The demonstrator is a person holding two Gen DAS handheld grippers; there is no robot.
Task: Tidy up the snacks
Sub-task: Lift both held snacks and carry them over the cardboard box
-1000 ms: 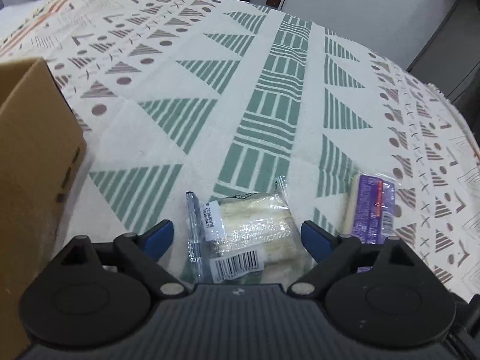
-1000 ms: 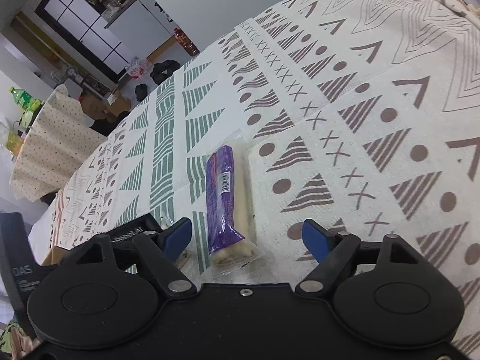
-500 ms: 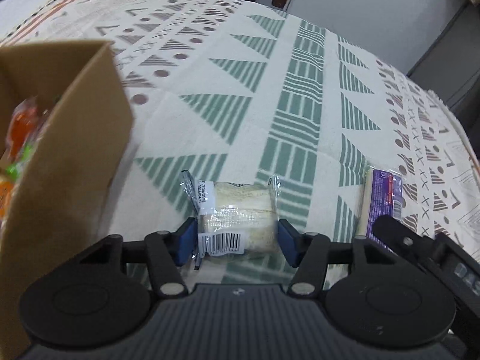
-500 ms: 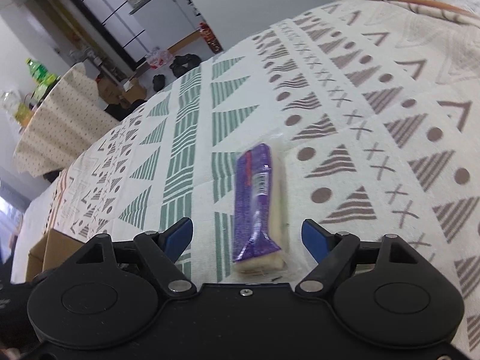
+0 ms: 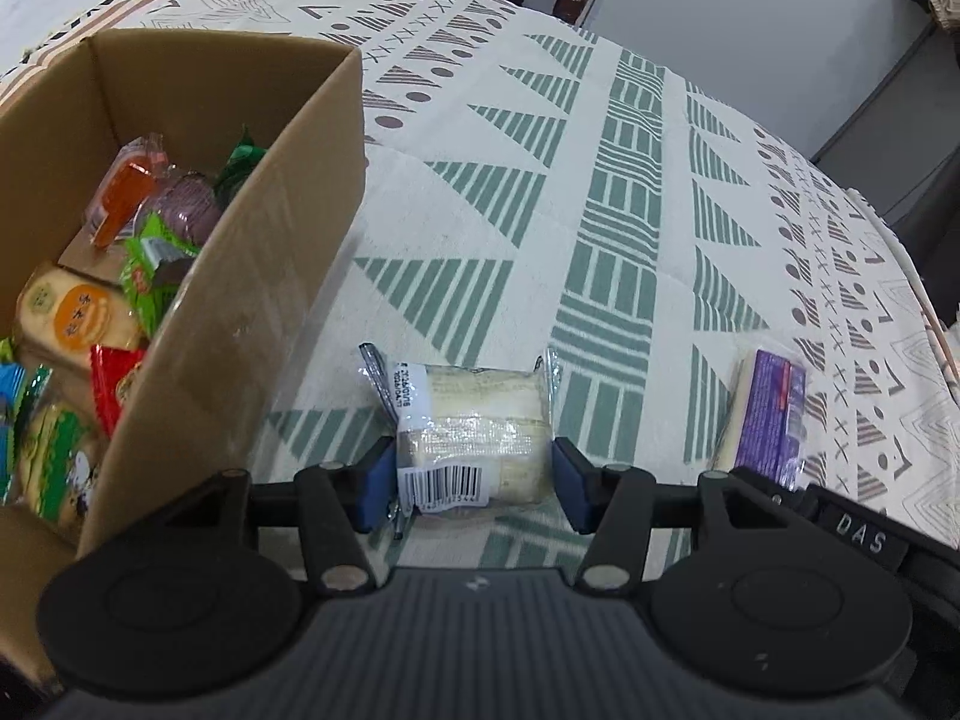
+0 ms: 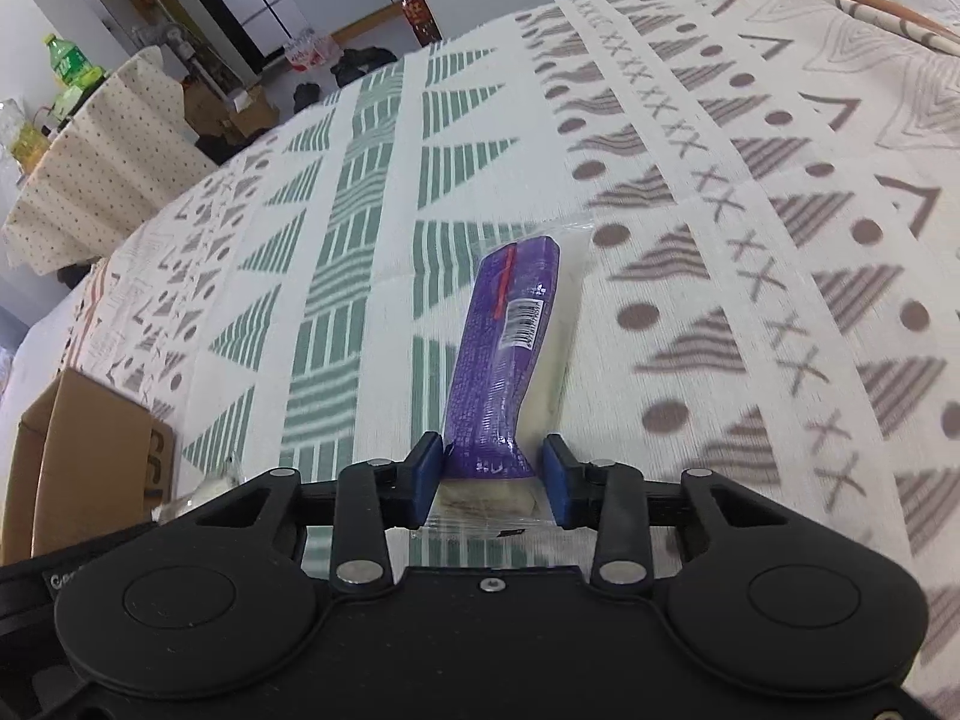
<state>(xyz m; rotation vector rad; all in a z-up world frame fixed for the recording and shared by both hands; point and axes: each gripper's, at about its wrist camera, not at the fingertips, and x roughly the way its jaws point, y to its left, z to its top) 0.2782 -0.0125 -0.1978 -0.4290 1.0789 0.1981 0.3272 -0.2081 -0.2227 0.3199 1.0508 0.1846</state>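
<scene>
A clear-wrapped sandwich pack (image 5: pixel 474 420) with a barcode label sits between the blue pads of my left gripper (image 5: pixel 474 483). Its jaws are closing and the pads press on both sides of the pack. The pack hangs just above the patterned tablecloth (image 5: pixel 540 210), right of an open cardboard box (image 5: pixel 240 300) that holds several snack packets. In the right wrist view, a purple-wrapped snack pack (image 6: pixel 510 336) lies lengthwise on the cloth. My right gripper (image 6: pixel 489 480) is closing and its pads pinch the pack's near end. The purple pack (image 5: pixel 768 414) also shows at the left wrist view's right edge.
The box (image 6: pixel 90 450) stands at the left of the cloth in the right wrist view. Beyond the table are a dotted-cloth table with bottles (image 6: pixel 72 66), shoes and boxes on the floor, and grey cabinets. The cloth's right side bears only its print.
My left gripper closed on the sandwich pack and carried it left toward the box, whose inside came into view. My right gripper rolled, then closed on the purple pack's near end.
</scene>
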